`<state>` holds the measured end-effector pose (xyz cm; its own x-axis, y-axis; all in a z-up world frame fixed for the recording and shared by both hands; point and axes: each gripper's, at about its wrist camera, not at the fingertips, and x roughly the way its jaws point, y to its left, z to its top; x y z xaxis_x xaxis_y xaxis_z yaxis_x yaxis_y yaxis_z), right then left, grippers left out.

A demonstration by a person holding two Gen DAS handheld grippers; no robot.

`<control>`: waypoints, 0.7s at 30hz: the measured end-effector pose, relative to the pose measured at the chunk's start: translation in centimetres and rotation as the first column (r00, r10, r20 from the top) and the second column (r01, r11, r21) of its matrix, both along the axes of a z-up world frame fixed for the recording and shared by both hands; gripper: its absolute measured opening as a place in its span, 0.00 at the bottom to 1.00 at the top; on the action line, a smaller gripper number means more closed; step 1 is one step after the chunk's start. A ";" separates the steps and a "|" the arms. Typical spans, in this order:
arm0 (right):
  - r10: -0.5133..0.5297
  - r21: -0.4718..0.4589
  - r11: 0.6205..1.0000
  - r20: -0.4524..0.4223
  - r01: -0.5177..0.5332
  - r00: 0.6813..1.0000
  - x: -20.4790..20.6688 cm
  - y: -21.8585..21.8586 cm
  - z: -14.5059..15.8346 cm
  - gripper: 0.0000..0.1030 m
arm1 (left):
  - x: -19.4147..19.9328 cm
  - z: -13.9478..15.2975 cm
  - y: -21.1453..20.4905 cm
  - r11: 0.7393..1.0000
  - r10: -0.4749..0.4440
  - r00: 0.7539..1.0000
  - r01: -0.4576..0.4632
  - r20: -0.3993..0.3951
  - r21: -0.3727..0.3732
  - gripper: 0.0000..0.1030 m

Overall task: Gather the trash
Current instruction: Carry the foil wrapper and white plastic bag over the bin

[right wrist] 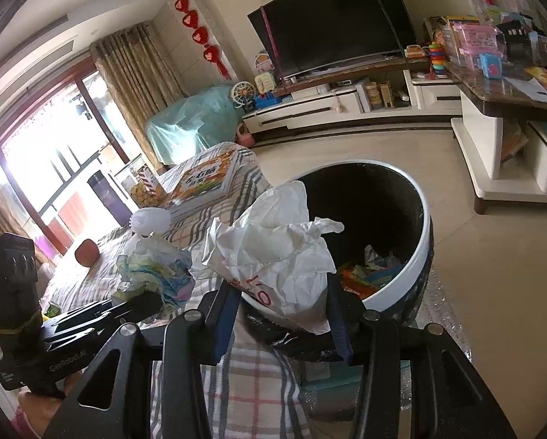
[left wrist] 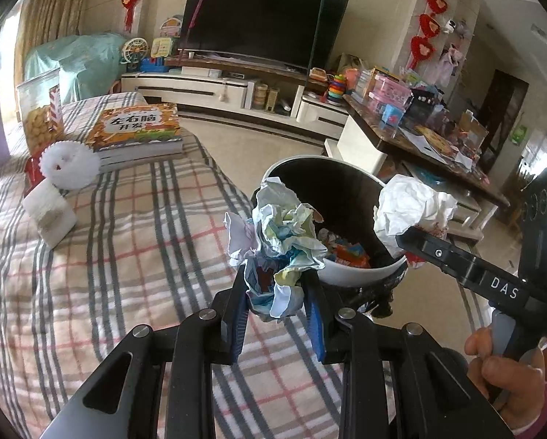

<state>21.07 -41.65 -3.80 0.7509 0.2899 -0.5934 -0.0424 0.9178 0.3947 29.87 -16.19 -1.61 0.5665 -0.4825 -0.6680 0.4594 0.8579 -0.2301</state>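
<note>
Left gripper (left wrist: 276,292): black two-finger gripper with blue pads, nearest the left wrist lens; jaws narrow, clamped on a crumpled wad of white, pale green and blue printed paper (left wrist: 286,241).
Printed wad, place: squeezed between the left pads, most of it bulging out past the fingertips; beyond it and slightly to the jaws' right is the bin's mouth.
Right gripper (right wrist: 281,305): same build; jaws at a middling width, closed on a crumpled white paper bag with red lettering (right wrist: 273,252).
White bag, place: pinched low between the right pads, its crown rising above the fingertips; it appears to hang over the near rim of the bin.
Bin (right wrist: 425,241): round white waste bin with a black inside, just ahead of both sets of jaws; colourful wrappers (right wrist: 368,278) already lie at its bottom.
Surface under the jaws: plaid cloth in beige, grey and red (left wrist: 109,256), below the left gripper.
Step in hand, as judged: carrying both wads to the bin for dropping.
Doing it well: bring each wad fully past the rim and over the dark opening before letting go; keep the two grippers apart so the wads do not snag; open wide, since crushed paper may cling to a pad.
Risk: the printed wad looks short of the rim; released now it would likely land on the cloth.
</note>
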 end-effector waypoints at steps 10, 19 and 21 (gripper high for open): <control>-0.022 -0.001 1.000 -0.001 0.022 1.000 0.6 -1.3 0.0 0.46 | 1.0 0.2 -2.1 1.000 -0.018 1.000 0.018 0.003 0.016 0.26; -0.032 -0.006 0.999 -0.012 0.032 0.999 1.6 -2.1 -0.3 0.46 | 2.2 0.0 -4.0 0.999 -0.022 1.000 0.022 -0.002 0.035 0.27; -0.031 -0.009 0.999 -0.016 0.031 0.999 2.0 -2.3 -0.3 0.46 | 2.5 0.0 -4.4 0.999 -0.021 1.000 0.021 -0.004 0.038 0.27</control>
<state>23.06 -44.00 -4.10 0.7496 0.2611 -0.6082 -0.0070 0.9220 0.3872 32.34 -20.62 -1.62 0.5540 -0.4687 -0.6880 0.4769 0.8561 -0.1992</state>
